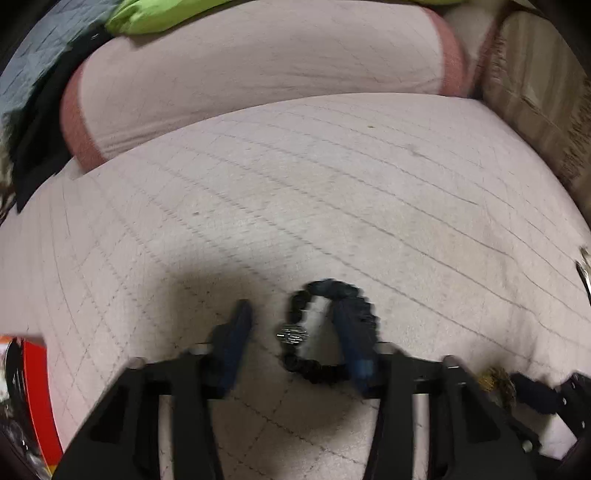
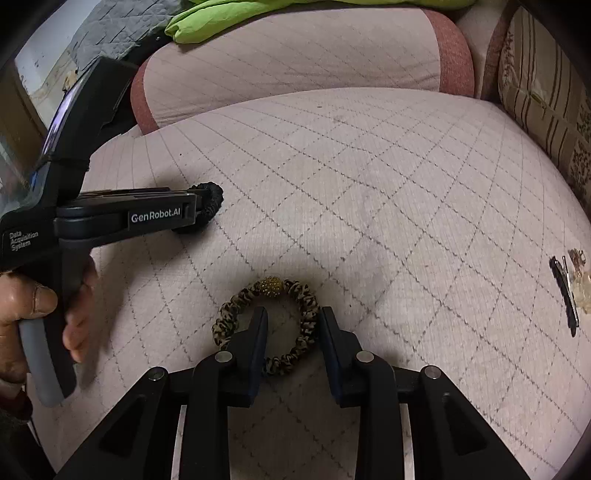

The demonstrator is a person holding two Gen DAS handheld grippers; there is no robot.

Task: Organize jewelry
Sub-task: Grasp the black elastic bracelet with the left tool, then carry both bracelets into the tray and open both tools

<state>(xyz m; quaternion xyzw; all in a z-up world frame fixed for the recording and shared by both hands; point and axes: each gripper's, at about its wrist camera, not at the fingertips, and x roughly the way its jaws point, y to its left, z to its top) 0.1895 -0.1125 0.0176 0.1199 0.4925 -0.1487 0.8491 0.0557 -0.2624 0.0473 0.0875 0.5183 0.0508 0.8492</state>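
In the left wrist view my left gripper (image 1: 291, 314) is open over a black scrunchie bracelet (image 1: 325, 291) with a silver bead (image 1: 292, 334); its right finger sits inside the ring. The same bracelet (image 2: 210, 201) shows at that gripper's tip in the right wrist view. My right gripper (image 2: 291, 314) is open low over a leopard-print scrunchie bracelet (image 2: 306, 317) with a gold bead (image 2: 271, 285); the left finger is inside the ring, the right finger outside it. Both bracelets lie on the pale quilted cushion (image 2: 369, 184).
A black hair clip (image 2: 563, 291) and a small brownish piece (image 2: 580, 288) lie at the cushion's right edge. A red box (image 1: 37, 398) is at the left. A striped pillow (image 2: 543, 85), a backrest cushion (image 2: 295, 55) and green cloth (image 2: 221, 18) are behind.
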